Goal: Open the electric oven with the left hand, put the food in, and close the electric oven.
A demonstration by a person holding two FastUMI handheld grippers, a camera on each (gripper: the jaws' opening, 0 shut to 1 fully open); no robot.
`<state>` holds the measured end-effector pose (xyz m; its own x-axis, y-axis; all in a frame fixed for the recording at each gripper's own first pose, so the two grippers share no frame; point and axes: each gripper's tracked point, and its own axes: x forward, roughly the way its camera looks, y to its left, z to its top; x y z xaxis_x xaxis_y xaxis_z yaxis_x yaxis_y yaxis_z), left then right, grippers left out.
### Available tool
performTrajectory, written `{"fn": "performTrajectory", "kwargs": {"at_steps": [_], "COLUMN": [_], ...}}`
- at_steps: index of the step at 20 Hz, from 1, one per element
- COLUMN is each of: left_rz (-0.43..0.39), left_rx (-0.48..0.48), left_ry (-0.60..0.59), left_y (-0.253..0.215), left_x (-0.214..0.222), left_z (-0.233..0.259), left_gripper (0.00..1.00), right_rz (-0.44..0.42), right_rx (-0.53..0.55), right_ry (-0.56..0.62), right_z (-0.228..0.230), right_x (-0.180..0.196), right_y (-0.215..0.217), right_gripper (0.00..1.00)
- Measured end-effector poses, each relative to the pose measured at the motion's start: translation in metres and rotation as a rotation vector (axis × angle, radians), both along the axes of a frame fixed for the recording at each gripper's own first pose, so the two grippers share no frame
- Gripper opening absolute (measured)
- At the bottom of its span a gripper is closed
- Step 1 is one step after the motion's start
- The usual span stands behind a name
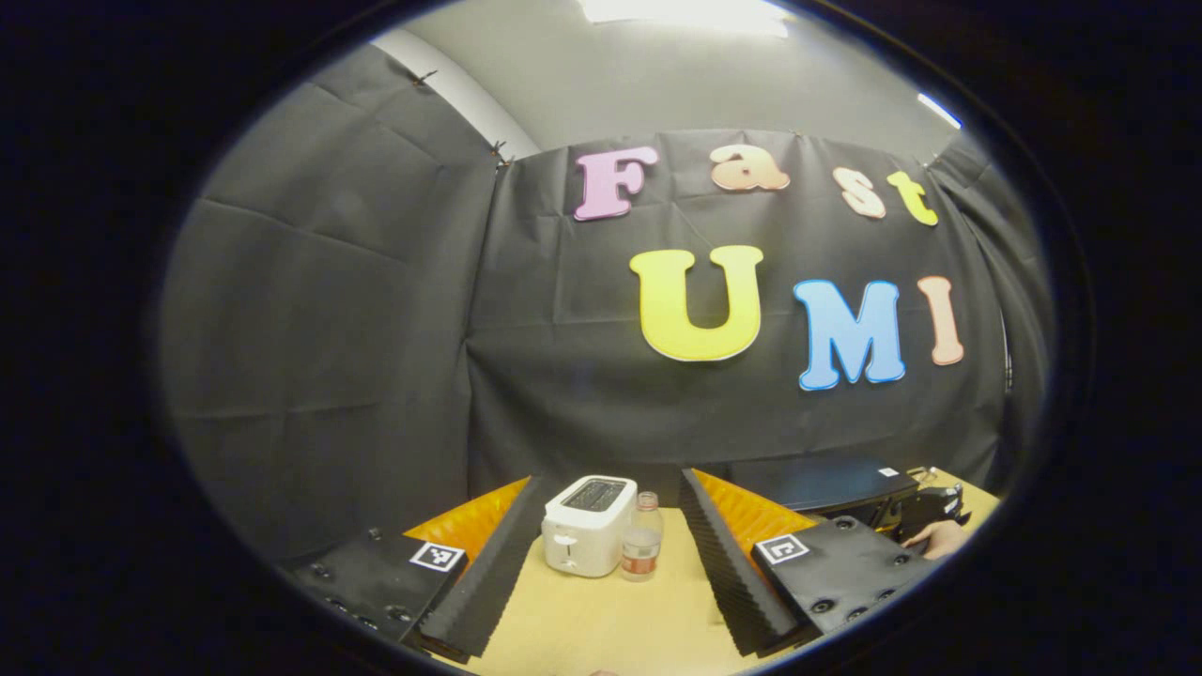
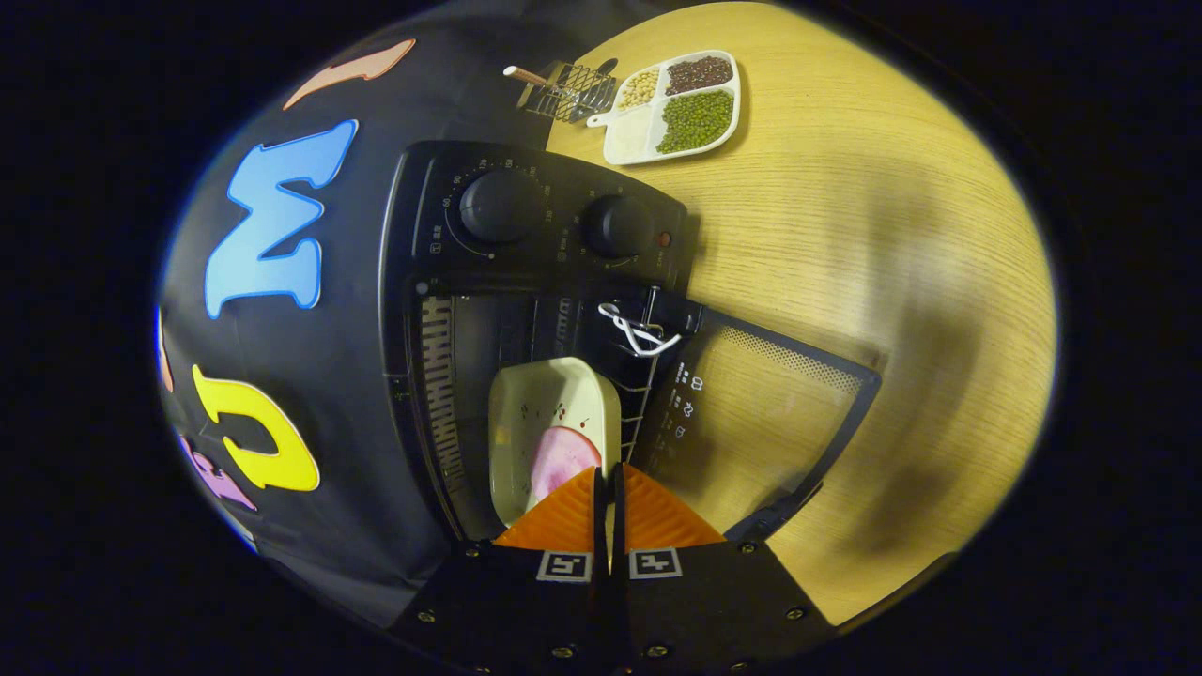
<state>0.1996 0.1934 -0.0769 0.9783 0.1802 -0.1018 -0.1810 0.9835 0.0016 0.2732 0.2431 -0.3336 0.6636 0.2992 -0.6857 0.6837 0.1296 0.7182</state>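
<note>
We take the electric oven as our landmark. In the right gripper view it stands on the wooden desk with its back to the black cloth wall, and the view is turned so that its control panel with two round knobs lies toward the top. Its glass door is swung fully open and lies flat over the desk in front of the cavity, with a white cord looped at the door's hinge corner. Inside the cavity, on the wire rack, sits a cream dish carrying a pink piece of food. Our right tool reaches into the oven mouth, its fingers drawn almost together with only a thin slit between them, pinched on the near rim of the dish as far as we can tell. Beyond the oven's control end, a divided white tray of beans and grains rests on the desk, just beside a small wire rack.

In the left gripper view our left tool is held wide apart and grips nothing. The oven shows there at the right, with the other tool and the hand holding it in front of it. Well to the oven's left stand a white toaster and, touching or just beside it, a small clear bottle.
</note>
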Motion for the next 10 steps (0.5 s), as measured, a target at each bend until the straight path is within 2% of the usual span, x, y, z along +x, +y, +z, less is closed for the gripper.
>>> {"fn": "performTrajectory", "kwargs": {"at_steps": [6,10], "left_rz": [0.054,0.085], "left_rx": [0.033,0.024], "left_ry": [0.023,0.034], "left_y": [0.031,0.041], "left_x": [-0.008,-0.017], "left_z": [-0.003,-0.008], "left_gripper": [1.0,1.0], "right_rz": [-0.126,-0.139], "right_rx": [-0.056,-0.038], "right_ry": [-0.013,-0.021], "right_z": [-0.009,-0.011], "right_x": [0.029,0.043], "right_y": [-0.004,0.008], "right_gripper": [0.01,0.0]}}
